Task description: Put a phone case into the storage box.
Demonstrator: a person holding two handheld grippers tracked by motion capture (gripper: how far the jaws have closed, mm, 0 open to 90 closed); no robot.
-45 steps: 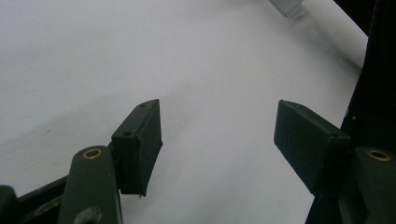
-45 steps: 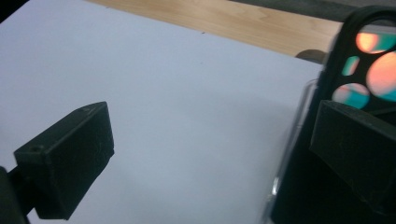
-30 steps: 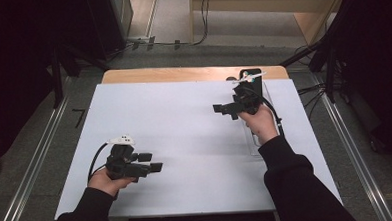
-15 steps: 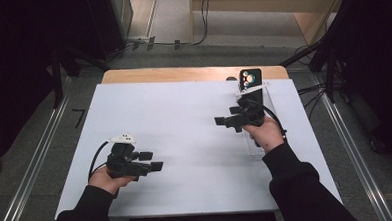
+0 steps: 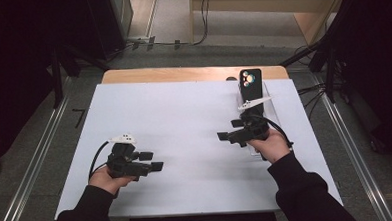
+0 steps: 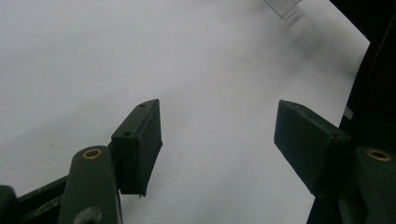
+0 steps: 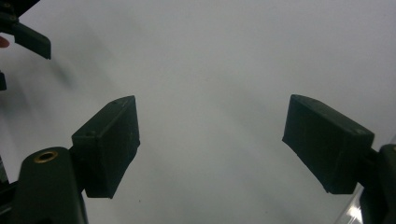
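Phone [image 5: 250,84], black with its camera lenses facing the high view, stands propped upright at the far right of the white tabletop [image 5: 184,116], at about 1 o'clock from the tabletop's middle. It rests at the far end of a clear plastic stand [image 5: 266,105] that runs back toward the person (a corner of that clear piece also shows at the top of the left gripper view [image 6: 280,5]).

Just near of the phone, at about 6 o'clock from it, the right gripper [image 5: 230,137] is held in the person's right hand [image 5: 273,144] above the near part of the stand, pointing toward 9 o'clock across the tabletop. Its fingers [image 7: 109,144] are spread wide with only bare white surface between them, and nothing is pinched.

Well apart, at about 7 o'clock from the tabletop's middle, the left gripper [image 5: 151,161] sits in the left hand [image 5: 107,179], pointing toward 3 o'clock. Its fingers [image 6: 140,144] are likewise spread, holding nothing, over bare tabletop.

Beyond the white surface, a wooden edge [image 5: 182,74] shows along the far side.
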